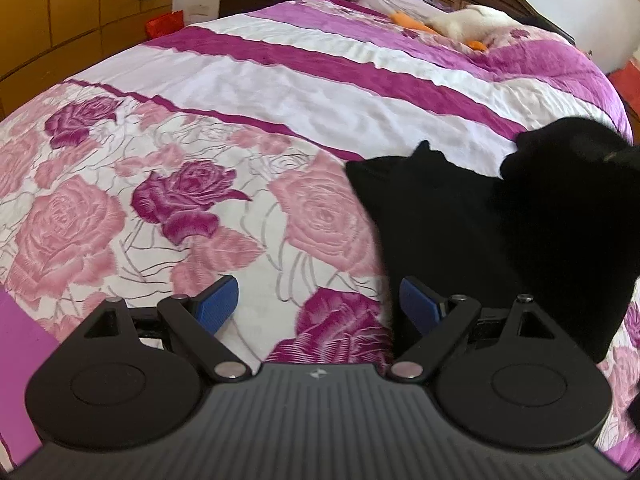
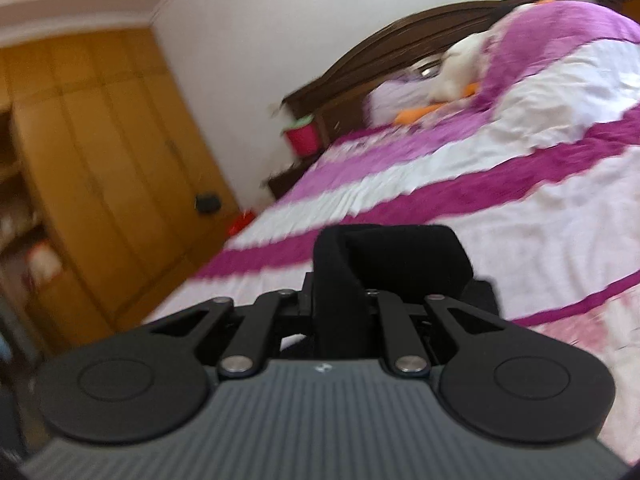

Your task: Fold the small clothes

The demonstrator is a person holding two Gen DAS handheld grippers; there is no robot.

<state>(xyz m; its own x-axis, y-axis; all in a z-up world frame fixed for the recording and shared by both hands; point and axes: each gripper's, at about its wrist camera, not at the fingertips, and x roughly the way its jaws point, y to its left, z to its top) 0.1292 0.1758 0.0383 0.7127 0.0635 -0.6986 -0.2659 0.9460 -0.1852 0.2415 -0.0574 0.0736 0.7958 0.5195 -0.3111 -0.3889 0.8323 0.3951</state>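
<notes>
While the left wrist view looks down on the bed, it shows the black soft garment (image 1: 500, 232) spread on the floral pink and purple bedspread (image 1: 160, 184), with its right part lifted into a dark, blurred bulk at the picture's edge. The right wrist view does not show this flat part; it shows only a folded edge of the same black cloth (image 2: 384, 256) rising between the fingers of the right gripper (image 2: 340, 304), in front of the purple-and-white striped part of the cover (image 2: 520, 184) and a yellow wooden wardrobe (image 2: 100, 160).

The left gripper (image 1: 320, 300) is tilted down toward the bed, its blue pads (image 1: 218, 300) standing wide apart with nothing between them; the right pad lies just beside the garment's near edge. The right gripper points almost level across the bed, rolled to one side, and its jaws are closed tight on the cloth. This view is blurred.
</notes>
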